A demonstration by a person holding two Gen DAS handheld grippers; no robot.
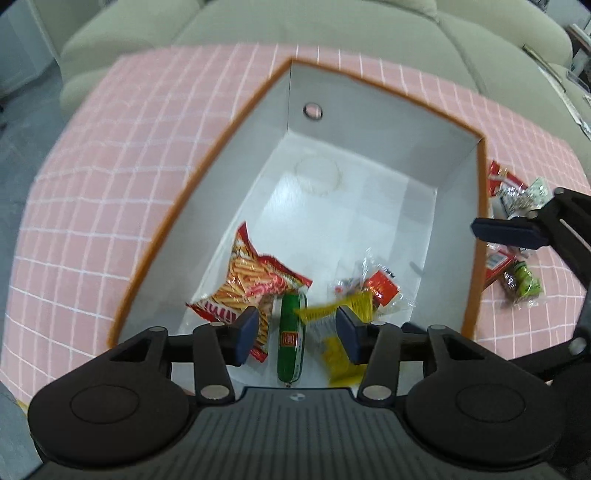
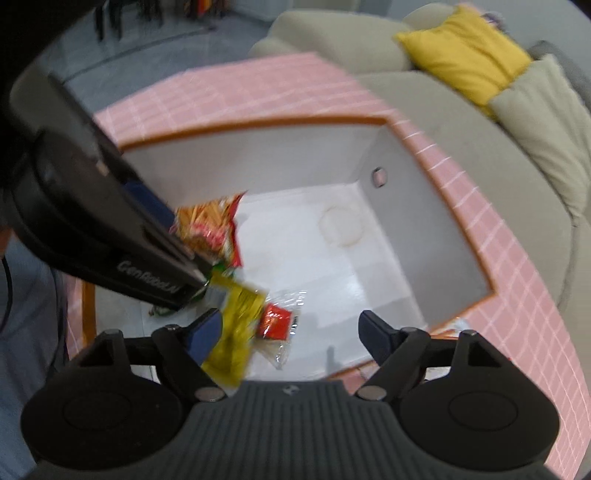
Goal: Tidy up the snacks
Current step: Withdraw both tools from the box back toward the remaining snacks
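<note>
A white box with an orange rim [image 1: 207,162] stands on the pink checked cloth. In it lie a red-orange snack bag [image 1: 247,284], a green sausage stick [image 1: 291,339], a blurred yellow packet [image 1: 340,328] and a red packet in clear wrap [image 1: 380,288]. My left gripper [image 1: 297,330] is open above the green stick and the yellow packet, holding nothing. My right gripper [image 2: 291,332] is open over the box [image 2: 480,273], with the yellow packet [image 2: 236,332] blurred beside its left finger and the red packet [image 2: 275,321] below. The left gripper's body [image 2: 110,229] crosses the right wrist view.
Several more snack packets lie on the cloth right of the box: red ones [image 1: 502,181] and a green one [image 1: 524,284]. A beige sofa [image 1: 295,26] with a yellow cushion [image 2: 465,51] stands behind the table. The right gripper's finger [image 1: 506,232] reaches in over the box's right wall.
</note>
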